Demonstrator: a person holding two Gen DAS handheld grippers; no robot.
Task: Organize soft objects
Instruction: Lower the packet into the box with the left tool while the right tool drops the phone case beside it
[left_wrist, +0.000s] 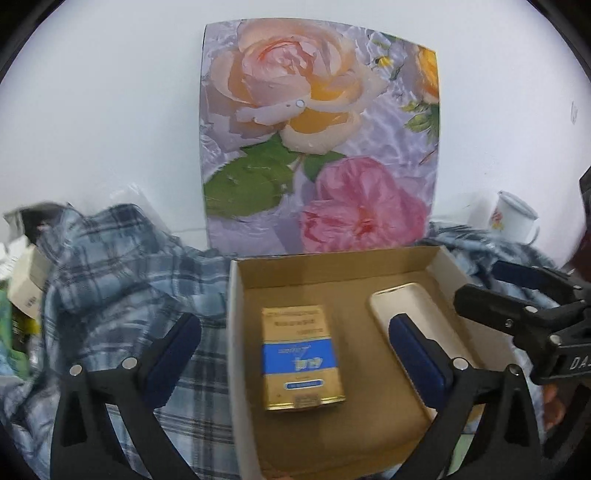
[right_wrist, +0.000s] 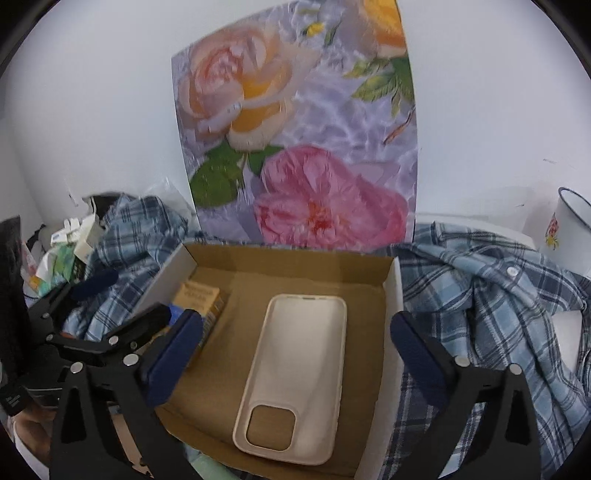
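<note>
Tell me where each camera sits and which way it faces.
Left wrist: rides the left tool, open above the cardboard box, facing the gold packet; the right tool shows alongside.
Right wrist: rides the right tool, open, facing the phone case; the left tool shows.
Shared: box, packet, case, plaid shirt, floral panel, mug.

Bright, even light; slight blur, fisheye-warped edges.

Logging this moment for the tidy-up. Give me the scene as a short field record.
box: open cardboard box, in front of floral panel
in box: cream phone case, lying flat; gold and blue packet beside it
cloth: plaid shirt, crumpled around the box
mug: white enamel mug, far right
left gripper: jaws open, empty
right gripper: jaws open, empty
</note>
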